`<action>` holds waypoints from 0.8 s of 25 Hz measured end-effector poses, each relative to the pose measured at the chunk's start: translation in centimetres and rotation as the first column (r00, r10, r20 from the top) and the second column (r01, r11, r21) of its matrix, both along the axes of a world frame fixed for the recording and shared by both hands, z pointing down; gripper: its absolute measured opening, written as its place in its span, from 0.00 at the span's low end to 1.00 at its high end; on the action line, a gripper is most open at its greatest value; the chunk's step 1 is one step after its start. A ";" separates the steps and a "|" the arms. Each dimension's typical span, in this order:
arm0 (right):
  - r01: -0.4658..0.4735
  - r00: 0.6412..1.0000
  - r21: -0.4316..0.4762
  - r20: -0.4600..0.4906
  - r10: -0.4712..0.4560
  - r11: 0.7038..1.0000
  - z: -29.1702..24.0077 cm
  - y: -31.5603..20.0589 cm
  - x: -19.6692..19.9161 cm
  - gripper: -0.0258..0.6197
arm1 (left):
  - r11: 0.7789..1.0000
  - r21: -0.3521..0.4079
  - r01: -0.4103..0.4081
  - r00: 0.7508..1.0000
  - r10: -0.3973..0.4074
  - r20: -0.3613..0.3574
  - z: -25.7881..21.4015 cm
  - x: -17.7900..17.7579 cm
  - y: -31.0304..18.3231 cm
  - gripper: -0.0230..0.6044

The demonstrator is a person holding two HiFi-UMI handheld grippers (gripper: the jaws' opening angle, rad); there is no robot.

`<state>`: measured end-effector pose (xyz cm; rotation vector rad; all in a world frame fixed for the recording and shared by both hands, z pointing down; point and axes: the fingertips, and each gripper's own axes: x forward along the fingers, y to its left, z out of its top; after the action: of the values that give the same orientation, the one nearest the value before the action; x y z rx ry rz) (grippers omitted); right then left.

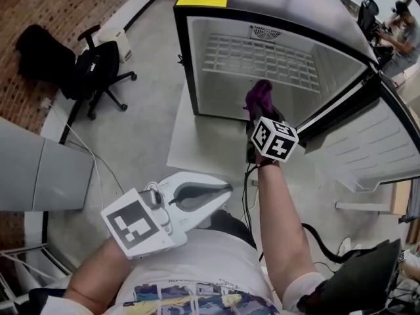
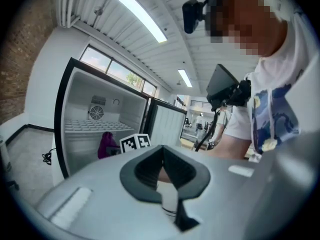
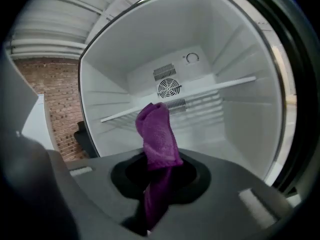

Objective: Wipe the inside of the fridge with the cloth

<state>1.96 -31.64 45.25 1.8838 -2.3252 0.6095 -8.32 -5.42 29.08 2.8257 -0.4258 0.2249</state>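
The right gripper point(image 3: 158, 170) clamps the bunched purple cloth point(image 3: 159, 131) at the front edge of the open, white-lined black fridge point(image 1: 197, 64). The left gripper point(image 2: 163, 177) hangs aside, jaws together, empty. Wiping looks about to begin: the cloth must next be pressed against an inner wall.

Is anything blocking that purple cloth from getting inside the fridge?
Nothing visible does. The fridge has its door swung open to the right, and the purple cloth, clamped in the right gripper, is held at the open front. Inside there is only a wire shelf across the compartment.
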 end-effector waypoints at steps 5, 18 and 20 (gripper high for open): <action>0.109 0.994 -0.023 0.002 -0.109 0.994 2.3 -3.2 -4.0 0.12 | 0.997 -0.001 0.081 0.997 -0.081 0.019 1.2 -0.5 -0.7 0.05; 0.208 0.977 -0.021 -0.034 -0.209 0.978 5.3 -10.4 -11.0 0.12 | 0.963 -0.019 0.267 0.962 -0.265 0.071 3.2 -4.0 -3.0 0.05; 0.221 0.974 -0.034 -0.037 -0.222 0.975 5.9 -11.2 -11.7 0.12 | 0.960 -0.027 0.280 0.958 -0.277 0.078 3.4 -4.1 -3.4 0.05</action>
<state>-9.73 -42.87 51.12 1.5785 -2.4392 0.5709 -12.46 -8.85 32.44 2.6852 -0.8193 0.2743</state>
